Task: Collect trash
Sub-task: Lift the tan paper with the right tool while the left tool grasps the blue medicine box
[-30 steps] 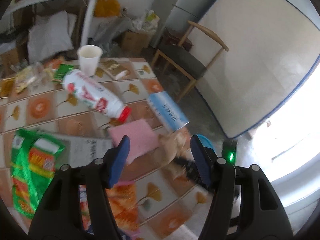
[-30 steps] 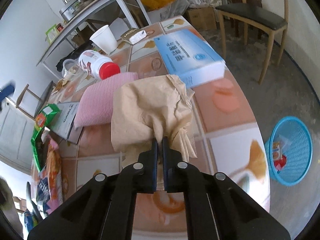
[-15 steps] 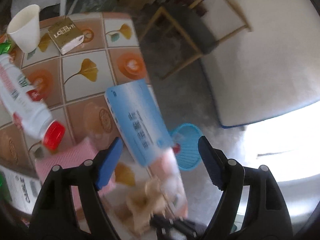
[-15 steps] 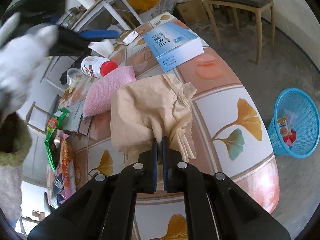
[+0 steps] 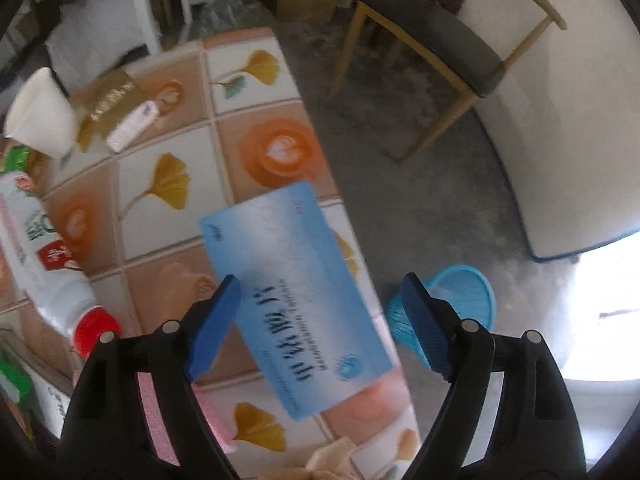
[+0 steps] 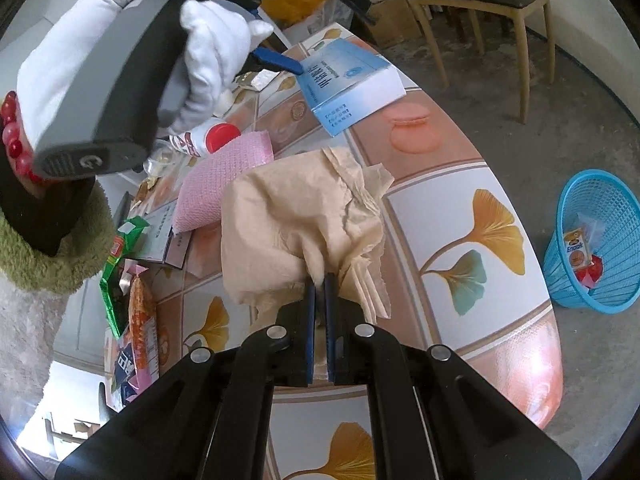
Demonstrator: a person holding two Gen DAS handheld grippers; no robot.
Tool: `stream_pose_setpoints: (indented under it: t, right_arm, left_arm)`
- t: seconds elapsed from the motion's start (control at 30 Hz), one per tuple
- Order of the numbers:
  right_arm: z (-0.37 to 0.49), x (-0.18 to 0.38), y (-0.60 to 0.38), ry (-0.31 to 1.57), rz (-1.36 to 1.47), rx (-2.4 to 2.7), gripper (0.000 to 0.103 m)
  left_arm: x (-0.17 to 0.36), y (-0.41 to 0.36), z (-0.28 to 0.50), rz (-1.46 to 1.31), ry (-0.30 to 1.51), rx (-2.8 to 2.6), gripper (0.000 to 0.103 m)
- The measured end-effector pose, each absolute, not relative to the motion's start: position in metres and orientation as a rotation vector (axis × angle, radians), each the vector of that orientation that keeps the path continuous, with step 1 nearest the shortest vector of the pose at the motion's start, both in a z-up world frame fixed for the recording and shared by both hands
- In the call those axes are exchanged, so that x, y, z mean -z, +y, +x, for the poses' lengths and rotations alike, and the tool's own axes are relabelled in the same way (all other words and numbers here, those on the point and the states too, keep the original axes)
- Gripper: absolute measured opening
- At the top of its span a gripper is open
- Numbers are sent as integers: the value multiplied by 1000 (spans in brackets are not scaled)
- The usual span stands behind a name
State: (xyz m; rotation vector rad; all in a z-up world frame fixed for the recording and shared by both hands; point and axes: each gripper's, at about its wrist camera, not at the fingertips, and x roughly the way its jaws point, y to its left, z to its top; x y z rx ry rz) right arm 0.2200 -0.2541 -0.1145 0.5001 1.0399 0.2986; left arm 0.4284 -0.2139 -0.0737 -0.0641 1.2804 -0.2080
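The right claw (image 6: 319, 300) is pinching the crumpled tissue (image 6: 296, 220); the left claw (image 5: 320, 312) is spreading above the blue box (image 5: 296, 300), which may slide off the tabletop (image 6: 500, 320) beside the basket (image 6: 596, 240).

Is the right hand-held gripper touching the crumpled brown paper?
Touching. The right wrist view shows the right hand-held gripper with its blue fingers closed together on a fold of the crumpled brown paper, which bunches up directly out of them.

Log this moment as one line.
left gripper: open over blue box | right gripper: shut on tan paper wad | blue basket: on floor
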Motion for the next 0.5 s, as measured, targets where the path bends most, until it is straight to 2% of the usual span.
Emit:
stream_pose_setpoints:
  t: [0.17, 0.5]
  right_arm:
    - [220, 117, -259, 1033, 525, -316, 4]
    - [221, 121, -261, 1031, 543, -315, 4]
  left_arm:
    - [82, -214, 429, 15, 1272, 120, 78]
    - [101, -201, 440, -153, 1369, 173, 80]
